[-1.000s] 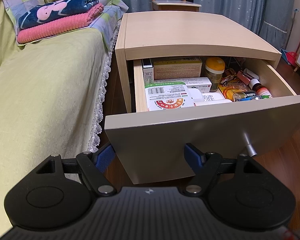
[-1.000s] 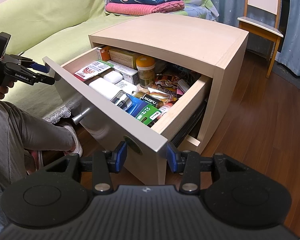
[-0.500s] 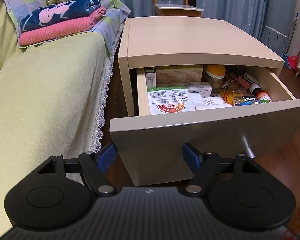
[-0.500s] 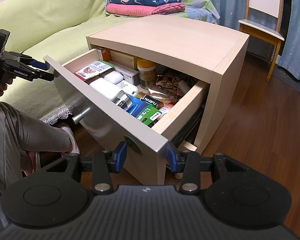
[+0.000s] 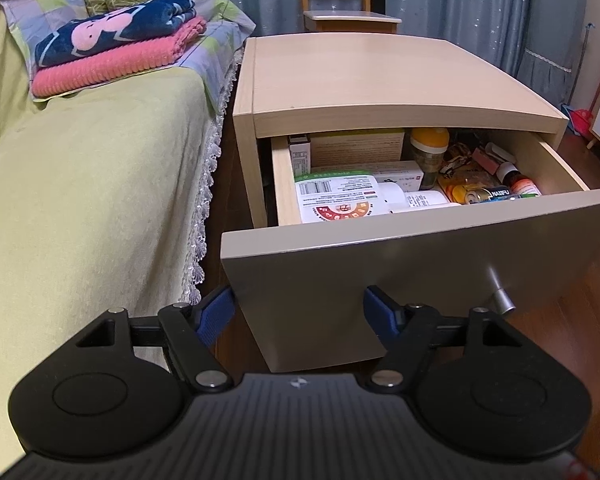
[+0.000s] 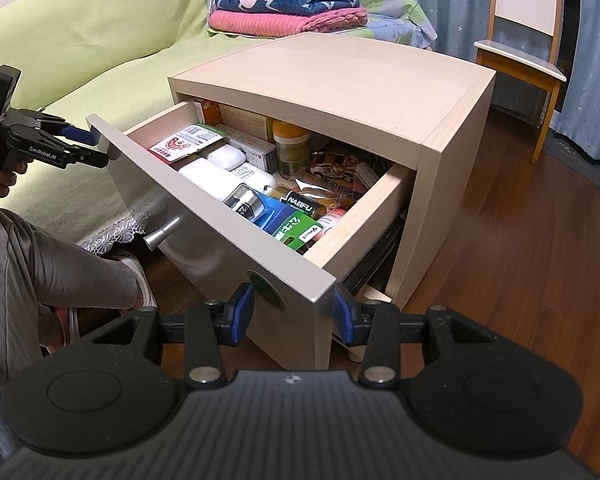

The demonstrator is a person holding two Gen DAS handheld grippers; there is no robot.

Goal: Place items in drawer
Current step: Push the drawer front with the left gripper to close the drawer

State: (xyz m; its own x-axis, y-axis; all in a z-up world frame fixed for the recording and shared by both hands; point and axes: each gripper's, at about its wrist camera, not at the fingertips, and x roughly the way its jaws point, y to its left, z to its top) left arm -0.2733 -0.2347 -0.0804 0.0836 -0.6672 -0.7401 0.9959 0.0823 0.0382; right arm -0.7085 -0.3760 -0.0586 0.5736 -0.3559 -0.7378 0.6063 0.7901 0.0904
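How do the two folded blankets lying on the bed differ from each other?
The navy blanket lies on top; the pink blanket lies beneath it. The navy blanket is dark blue with a pink and white cartoon print, while the pink blanket is plain, one colour throughout. The navy blanket looks smooth and fleecy; the pink blanket has a ribbed texture. Both are folded flat and stacked at the head of the bed, beside the nightstand.

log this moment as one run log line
beige wooden drawer: open, full | left gripper: open, empty, at drawer front | right gripper: open, empty, at front corner
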